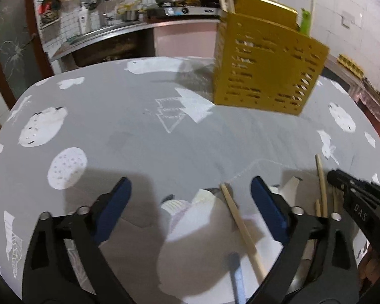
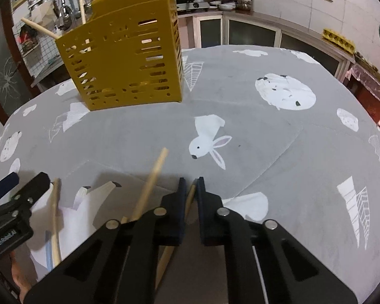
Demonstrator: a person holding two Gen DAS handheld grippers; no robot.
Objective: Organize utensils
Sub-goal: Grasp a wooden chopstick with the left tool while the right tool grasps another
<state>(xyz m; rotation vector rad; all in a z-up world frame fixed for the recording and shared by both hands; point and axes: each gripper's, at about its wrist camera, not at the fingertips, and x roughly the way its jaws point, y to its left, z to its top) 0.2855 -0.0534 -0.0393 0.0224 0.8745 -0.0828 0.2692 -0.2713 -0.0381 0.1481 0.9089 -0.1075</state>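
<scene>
On the gray table (image 2: 278, 139) the yellow holder (image 2: 124, 60) stands far from you, with some sticks already inside. Your left gripper (image 1: 190, 202) is spread wide over one loose chopstick (image 1: 243, 230). Your right gripper (image 2: 190, 192) is pinching a thin chopstick (image 2: 190, 197) near its end. Lift it slowly, keep it straight, and drop it into the holder's open top.

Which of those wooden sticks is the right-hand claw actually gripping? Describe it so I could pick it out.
Start at the yellow slotted box standing on the grey tablecloth, then come down to the right claw at the near edge. The gripped chopstick is the one pinched between its shut fingers, only its tip showing; the others lie loose to the left, untouched.
</scene>
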